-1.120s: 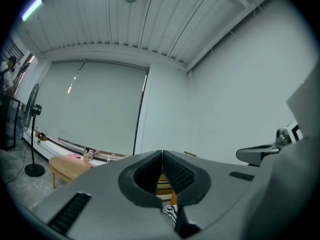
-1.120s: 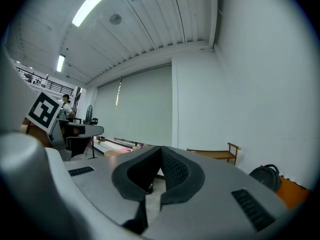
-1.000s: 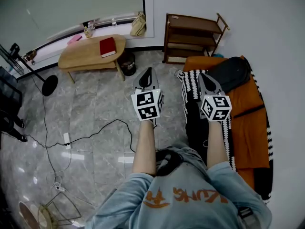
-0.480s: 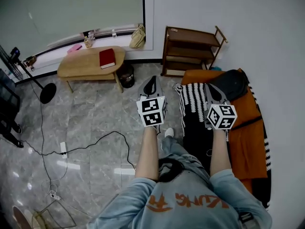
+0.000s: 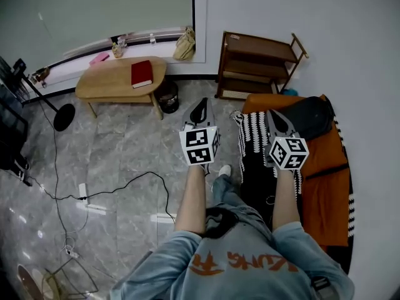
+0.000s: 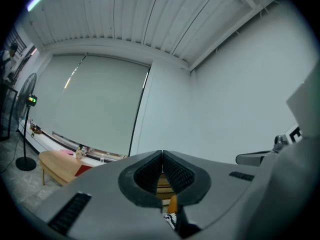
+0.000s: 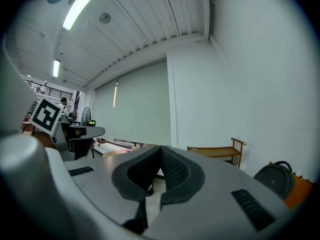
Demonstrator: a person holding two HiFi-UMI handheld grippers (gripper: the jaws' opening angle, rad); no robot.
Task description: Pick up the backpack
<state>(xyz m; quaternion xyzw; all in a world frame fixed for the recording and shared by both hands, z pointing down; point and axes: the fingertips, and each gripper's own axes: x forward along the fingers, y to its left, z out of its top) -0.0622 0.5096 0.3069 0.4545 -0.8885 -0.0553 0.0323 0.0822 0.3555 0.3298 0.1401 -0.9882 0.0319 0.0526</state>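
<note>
A black backpack (image 5: 307,115) lies at the far end of an orange couch (image 5: 325,186), near the wall; it also shows at the right edge of the right gripper view, as a dark rounded backpack (image 7: 274,179). My right gripper (image 5: 273,115) is held out level over the black-and-white patterned blanket (image 5: 250,129), short of the backpack, its jaws shut on nothing. My left gripper (image 5: 200,105) hangs over the grey floor to the left of the couch, also shut and empty. In the gripper views the closed left gripper (image 6: 162,156) and right gripper (image 7: 159,156) point at the far wall.
A wooden shelf rack (image 5: 257,64) stands against the wall just past the couch. A low wooden table (image 5: 115,79) with a red book (image 5: 142,74) is at the left, a dark bin (image 5: 167,96) beside it. A cable (image 5: 119,181) runs across the floor; a fan stand (image 5: 62,114) is far left.
Both grippers have moved forward together, toward the shelf and the couch's far end. The person has stepped forward; one shoe now shows below the left gripper. Jaws stayed shut.
</note>
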